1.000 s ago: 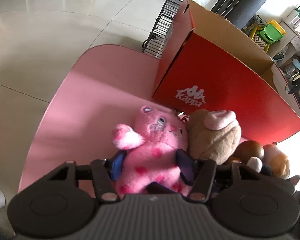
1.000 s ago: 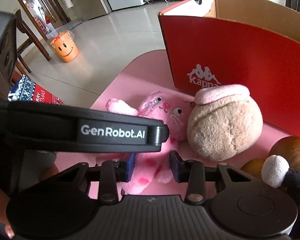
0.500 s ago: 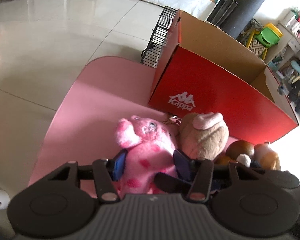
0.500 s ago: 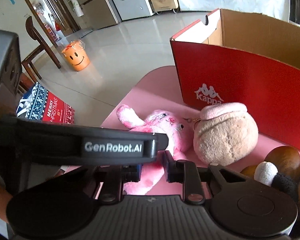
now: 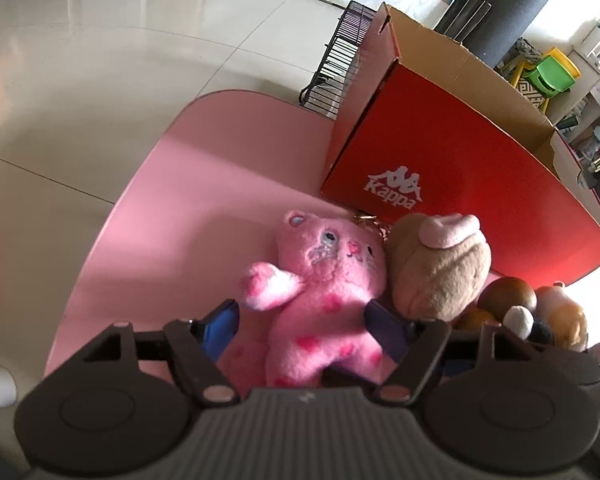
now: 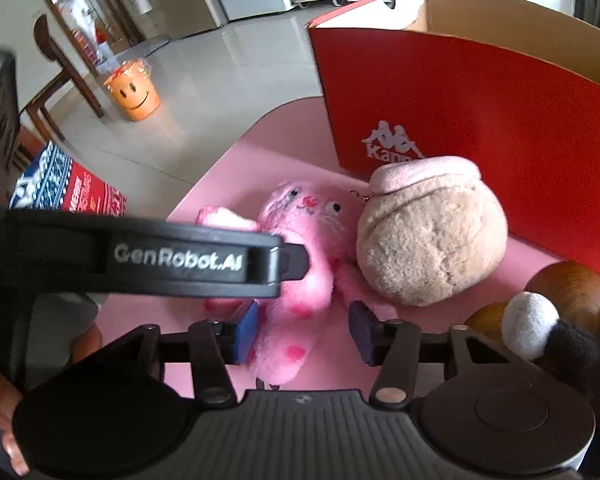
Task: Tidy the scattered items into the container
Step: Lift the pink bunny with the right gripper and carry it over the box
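Observation:
A pink plush cat (image 5: 324, 300) lies on the pink table (image 5: 220, 184) in front of the open red Kappa box (image 5: 460, 176). My left gripper (image 5: 306, 326) is open, its jaws on either side of the cat's body. My right gripper (image 6: 306, 326) is open too, astride the cat's legs (image 6: 288, 344). The left gripper's black body (image 6: 160, 258) crosses the right wrist view and hides part of the cat. A tan round plush with a pink cap (image 5: 440, 264) (image 6: 428, 236) leans against the cat's right side.
Brown balls (image 5: 506, 296) (image 6: 572, 288) and small plush animals (image 5: 560, 316) lie at the table's right, beside the box (image 6: 480, 96). A black wire rack (image 5: 340, 64) stands behind the table. An orange smiley bucket (image 6: 134, 92) and a wooden chair are on the floor.
Both grippers have opened wider around the pink cat; half a second ago they were pinched on it. The cat lies back on the table, and both cameras have come lower and closer.

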Motion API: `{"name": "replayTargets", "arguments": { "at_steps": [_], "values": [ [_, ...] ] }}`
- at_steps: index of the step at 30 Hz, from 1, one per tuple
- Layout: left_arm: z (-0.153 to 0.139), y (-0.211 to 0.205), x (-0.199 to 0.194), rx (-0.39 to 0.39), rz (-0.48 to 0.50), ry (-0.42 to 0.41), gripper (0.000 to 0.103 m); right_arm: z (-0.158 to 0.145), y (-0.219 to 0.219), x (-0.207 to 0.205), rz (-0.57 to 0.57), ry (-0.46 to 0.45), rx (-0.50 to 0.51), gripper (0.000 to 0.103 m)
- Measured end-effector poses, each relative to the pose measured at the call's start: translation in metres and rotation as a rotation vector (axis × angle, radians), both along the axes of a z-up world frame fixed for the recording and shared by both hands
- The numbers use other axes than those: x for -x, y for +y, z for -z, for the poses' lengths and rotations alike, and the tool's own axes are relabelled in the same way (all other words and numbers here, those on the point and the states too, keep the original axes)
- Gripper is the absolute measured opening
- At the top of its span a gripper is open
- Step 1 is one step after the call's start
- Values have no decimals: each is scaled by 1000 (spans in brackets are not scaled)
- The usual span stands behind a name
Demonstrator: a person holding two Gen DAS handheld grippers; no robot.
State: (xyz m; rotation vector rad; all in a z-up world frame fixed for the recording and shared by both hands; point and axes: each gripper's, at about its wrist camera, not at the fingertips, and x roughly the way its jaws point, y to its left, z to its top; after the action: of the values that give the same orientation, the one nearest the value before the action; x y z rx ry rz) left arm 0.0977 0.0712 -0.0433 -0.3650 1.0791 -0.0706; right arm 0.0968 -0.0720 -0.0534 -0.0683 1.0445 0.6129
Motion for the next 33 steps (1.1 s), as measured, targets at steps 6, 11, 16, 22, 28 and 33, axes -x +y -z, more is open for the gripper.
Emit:
{"name": "replayTargets", "arguments": {
  "at_steps": [6,11,16,22,28,33],
  "values": [
    [9,-6,-6,32,27,-9,61,5,6,4,-36,-57,16,38],
    [6,-15,-10,25,55,-25,53,3,4,4,-41,-41,-15,31],
    [-11,-17,-10,20,29,-62,53,-14,3,10,-55,-79,-43,31],
    [-41,-22,-2,-17,38,-103,53,-37,11,18,-59,-118,-58,31],
    [-70,-34,10,-48,68,-146,53,-60,2,28,-45,-143,-71,31],
    [-99,-37,25,-62,82,-210,53,-88,-7,36,-19,-188,-86,31]
  ]
}}
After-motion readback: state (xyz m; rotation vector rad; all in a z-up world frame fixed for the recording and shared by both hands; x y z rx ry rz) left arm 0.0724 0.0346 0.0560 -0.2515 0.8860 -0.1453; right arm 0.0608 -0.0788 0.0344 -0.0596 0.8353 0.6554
